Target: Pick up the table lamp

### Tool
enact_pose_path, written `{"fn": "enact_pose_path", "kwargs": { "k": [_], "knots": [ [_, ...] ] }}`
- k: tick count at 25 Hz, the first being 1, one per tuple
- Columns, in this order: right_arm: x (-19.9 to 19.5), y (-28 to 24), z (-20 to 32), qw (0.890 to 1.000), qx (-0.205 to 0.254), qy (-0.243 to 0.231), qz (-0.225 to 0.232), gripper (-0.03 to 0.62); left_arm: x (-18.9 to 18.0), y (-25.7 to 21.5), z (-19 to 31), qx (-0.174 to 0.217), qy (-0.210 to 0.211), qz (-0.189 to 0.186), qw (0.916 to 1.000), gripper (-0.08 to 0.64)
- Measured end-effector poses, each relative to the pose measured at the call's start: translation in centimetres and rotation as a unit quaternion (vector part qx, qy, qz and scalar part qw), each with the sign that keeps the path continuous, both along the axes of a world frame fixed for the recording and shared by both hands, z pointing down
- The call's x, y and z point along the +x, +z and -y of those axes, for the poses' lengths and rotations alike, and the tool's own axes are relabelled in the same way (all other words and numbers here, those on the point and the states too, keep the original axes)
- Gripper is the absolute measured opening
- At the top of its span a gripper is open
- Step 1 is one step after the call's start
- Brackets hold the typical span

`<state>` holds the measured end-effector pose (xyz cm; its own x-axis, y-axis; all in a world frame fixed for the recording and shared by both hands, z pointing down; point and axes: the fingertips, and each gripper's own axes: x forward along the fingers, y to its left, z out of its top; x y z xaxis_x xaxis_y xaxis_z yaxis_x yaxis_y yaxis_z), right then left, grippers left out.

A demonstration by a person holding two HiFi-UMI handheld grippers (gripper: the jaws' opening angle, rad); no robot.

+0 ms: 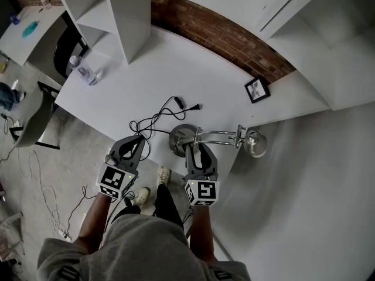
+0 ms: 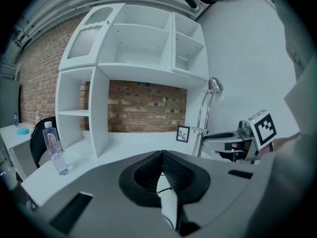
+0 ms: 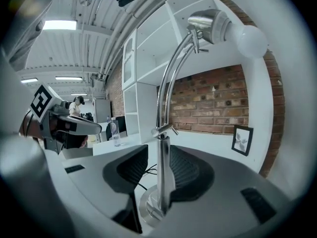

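The table lamp stands upright on the white desk (image 1: 176, 75), with a round metal base (image 1: 183, 137), a chrome stem (image 1: 220, 136) and a head with a white bulb (image 1: 256, 143). My right gripper (image 1: 196, 151) is at the base, and the stem (image 3: 165, 172) rises between its open jaws; the left pad is clearly apart from it, the right pad close. The lamp head (image 3: 210, 21) arches overhead. My left gripper (image 1: 136, 144) hovers left of the lamp over the black cable (image 1: 158, 119), its pads (image 2: 148, 170) meeting at the tips with nothing held.
A framed picture (image 1: 257, 89) leans on the brick wall behind the lamp. A water bottle (image 1: 82, 72) stands at the desk's left end beside the white shelf unit (image 1: 117, 10). The plug (image 1: 196, 106) lies loose on the desk. The desk's front edge runs just under both grippers.
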<state>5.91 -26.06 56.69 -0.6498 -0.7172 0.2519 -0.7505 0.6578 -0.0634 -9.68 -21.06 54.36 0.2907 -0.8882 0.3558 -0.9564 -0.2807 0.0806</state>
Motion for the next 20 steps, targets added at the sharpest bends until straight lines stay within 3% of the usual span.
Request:
{"fn": "enact_pose_path", "kwargs": {
  "k": [20],
  "knots": [
    [-2.6, 1.0, 3.4, 0.999, -0.005, -0.035, 0.009, 0.144, -1.9, 0.2, 1.2, -0.005, -0.050, -0.004, 0.9987, 0.003]
  ]
}}
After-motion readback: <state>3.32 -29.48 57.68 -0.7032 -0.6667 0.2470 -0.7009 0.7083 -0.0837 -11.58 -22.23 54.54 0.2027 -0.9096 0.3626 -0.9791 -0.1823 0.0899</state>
